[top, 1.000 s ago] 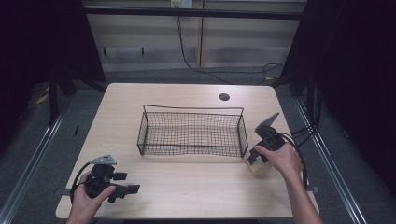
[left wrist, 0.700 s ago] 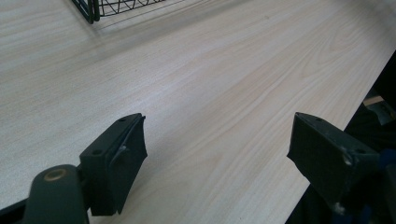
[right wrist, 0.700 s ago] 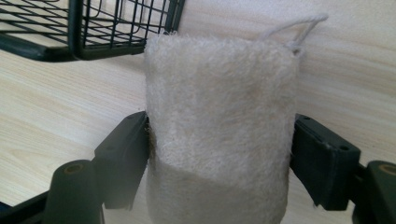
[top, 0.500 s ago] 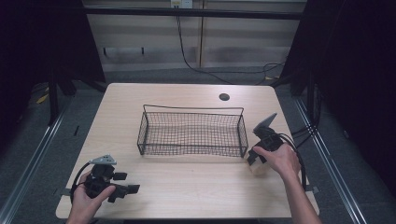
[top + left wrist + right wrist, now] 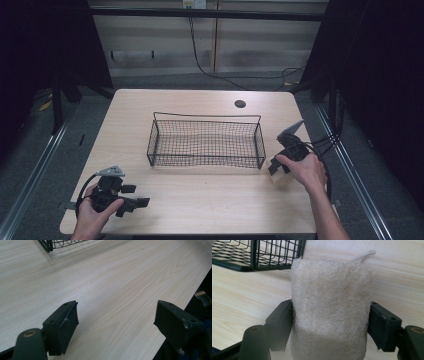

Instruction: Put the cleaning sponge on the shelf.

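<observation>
The right tool (image 5: 331,322) now clenches the pale sponge (image 5: 330,312) just right of the basket (image 5: 205,142), ready for lifting in; the left tool (image 5: 117,327) rests released on the desk (image 5: 200,200).

The wire basket (image 5: 206,141) sits mid-table (image 5: 200,205), ahead of me. My right gripper (image 5: 278,169) is just beside its right end, with the fibre pad (image 5: 330,310) between the jaws. My left gripper (image 5: 134,205) lies near the table's front left corner, well apart from the basket.

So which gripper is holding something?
The right gripper: its fingers press both sides of a fuzzy cream sponge near the wire basket. The left gripper is open over bare table.
</observation>
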Tool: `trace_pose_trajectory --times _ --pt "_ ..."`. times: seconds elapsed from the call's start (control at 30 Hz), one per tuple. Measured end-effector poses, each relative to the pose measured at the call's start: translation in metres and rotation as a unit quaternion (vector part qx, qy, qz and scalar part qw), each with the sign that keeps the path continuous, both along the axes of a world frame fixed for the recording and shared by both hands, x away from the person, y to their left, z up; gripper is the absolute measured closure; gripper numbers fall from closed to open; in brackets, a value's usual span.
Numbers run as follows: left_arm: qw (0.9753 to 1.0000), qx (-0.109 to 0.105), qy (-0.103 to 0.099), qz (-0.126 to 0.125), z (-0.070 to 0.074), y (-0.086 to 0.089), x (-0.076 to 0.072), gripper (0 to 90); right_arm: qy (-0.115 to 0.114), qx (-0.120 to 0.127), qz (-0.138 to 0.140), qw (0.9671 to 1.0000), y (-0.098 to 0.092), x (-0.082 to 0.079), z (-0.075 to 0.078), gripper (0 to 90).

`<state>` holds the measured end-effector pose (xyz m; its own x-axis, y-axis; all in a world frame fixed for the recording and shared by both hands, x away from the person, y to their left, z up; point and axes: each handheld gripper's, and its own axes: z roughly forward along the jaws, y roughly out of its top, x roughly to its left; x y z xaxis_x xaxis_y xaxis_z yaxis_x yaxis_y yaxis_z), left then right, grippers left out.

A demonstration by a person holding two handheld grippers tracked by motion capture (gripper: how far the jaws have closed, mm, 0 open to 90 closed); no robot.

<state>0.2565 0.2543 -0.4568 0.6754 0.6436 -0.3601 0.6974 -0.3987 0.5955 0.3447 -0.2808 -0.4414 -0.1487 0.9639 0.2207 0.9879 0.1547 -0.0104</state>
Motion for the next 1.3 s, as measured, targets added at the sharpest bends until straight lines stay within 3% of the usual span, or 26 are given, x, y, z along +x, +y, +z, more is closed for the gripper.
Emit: trace_pose_trajectory --times 0.43,0.57,0.97,1.3 --pt "1.0000 0.003 0.000 0.000 0.000 0.000 0.000 18.6 0.004 0.013 0.005 0.9999 -0.008 -0.004 0.007 28.1" --pt "1.0000 0.001 0.000 0.002 -0.001 -0.001 0.000 18.6 0.000 0.030 0.003 0.9996 -0.013 -0.007 0.011 28.1" --pt "1.0000 -0.001 -0.001 0.002 -0.001 -0.001 0.000 18.6 0.005 0.027 0.008 0.9996 -0.022 -0.011 0.017 28.2" --pt "1.0000 0.000 -0.001 0.002 -0.001 -0.001 0.000 18.6 0.006 0.042 0.008 0.9991 -0.026 -0.013 0.025 28.2"
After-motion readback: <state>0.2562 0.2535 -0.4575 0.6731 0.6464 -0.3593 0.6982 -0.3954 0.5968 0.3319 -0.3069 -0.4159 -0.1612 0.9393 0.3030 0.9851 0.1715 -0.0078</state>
